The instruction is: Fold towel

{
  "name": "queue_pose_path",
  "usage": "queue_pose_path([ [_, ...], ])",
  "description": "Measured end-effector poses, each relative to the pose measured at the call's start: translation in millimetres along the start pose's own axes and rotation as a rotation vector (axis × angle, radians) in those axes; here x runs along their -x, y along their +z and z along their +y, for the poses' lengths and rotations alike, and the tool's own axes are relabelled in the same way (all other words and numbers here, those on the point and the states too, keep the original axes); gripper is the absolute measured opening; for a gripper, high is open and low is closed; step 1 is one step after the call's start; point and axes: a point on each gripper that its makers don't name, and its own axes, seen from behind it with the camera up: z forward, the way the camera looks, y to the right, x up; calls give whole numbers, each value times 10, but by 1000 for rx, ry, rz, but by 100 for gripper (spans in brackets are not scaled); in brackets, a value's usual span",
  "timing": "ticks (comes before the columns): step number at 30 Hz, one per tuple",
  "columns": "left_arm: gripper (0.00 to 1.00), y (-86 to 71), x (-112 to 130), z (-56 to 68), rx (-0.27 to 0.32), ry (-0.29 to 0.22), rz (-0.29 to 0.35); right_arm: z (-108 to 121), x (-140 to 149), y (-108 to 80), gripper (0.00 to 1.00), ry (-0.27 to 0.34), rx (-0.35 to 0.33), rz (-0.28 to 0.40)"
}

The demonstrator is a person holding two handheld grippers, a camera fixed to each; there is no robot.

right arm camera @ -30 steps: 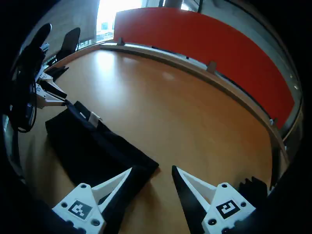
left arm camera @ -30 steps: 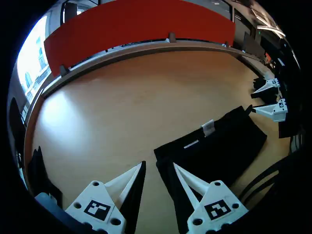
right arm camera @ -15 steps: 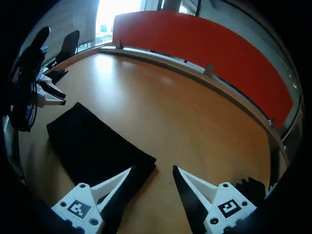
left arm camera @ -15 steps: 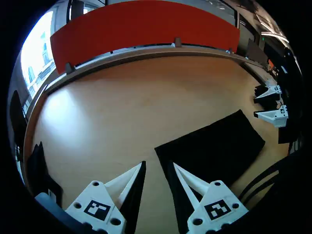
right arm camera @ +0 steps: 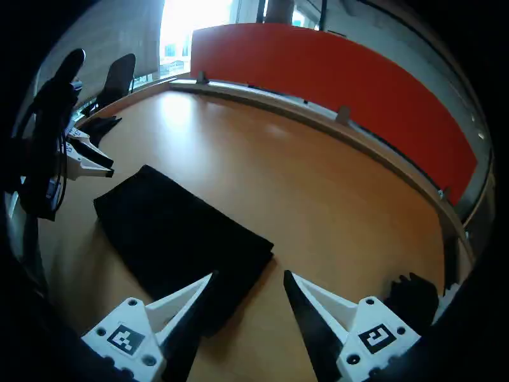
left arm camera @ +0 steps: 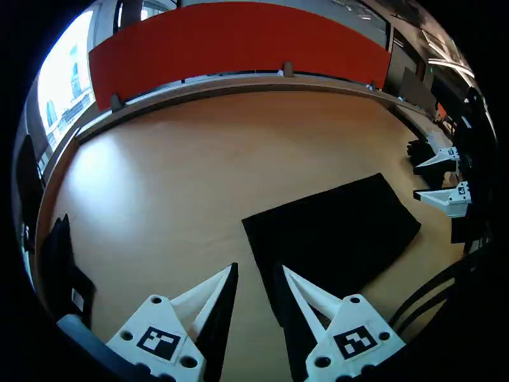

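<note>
Black towel (left arm camera: 331, 229), folded, flat on the wooden table (left arm camera: 184, 159); its upper layer, raised a second ago with a white tag exposed, now lies down. The left gripper (left arm camera: 256, 267) and right gripper (right arm camera: 249, 274) gape empty at its ends.

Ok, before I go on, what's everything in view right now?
towel: one, black, folded, flat on the table in front of both grippers
table: one, light wood, under everything
divider: one, red, upright along the table's far edge
chair: at least one, dark, past the table's far corner
window: one, bright, behind the divider's end
left gripper: one, white with black finger pads, open, holding nothing, at the towel's near corner
right gripper: one, white with black finger pads, open, holding nothing, at the towel's other end
</note>
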Motion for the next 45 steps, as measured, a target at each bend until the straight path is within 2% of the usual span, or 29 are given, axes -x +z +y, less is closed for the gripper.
queue_pose_path([
  [11,40,-185,85,-14,-20,-23,27,-168,105,-147,86,16,-5,0],
  [15,30,-250,93,-15,-18,-38,43,-195,117,-175,86,16,-5,1],
  [23,29,-363,202,16,-6,-73,35,-220,127,-205,86,5,-6,5],
  [25,33,-398,242,11,-8,-85,33,-226,134,-209,86,2,-7,5],
  [29,49,-465,326,6,-14,-101,27,-241,155,-210,86,-4,-12,4],
  [33,71,-551,411,23,-12,-114,22,-264,193,-206,86,-10,-20,1],
  [45,71,-883,587,-2,-33,-155,27,-295,323,-202,86,-25,-41,-14],
])
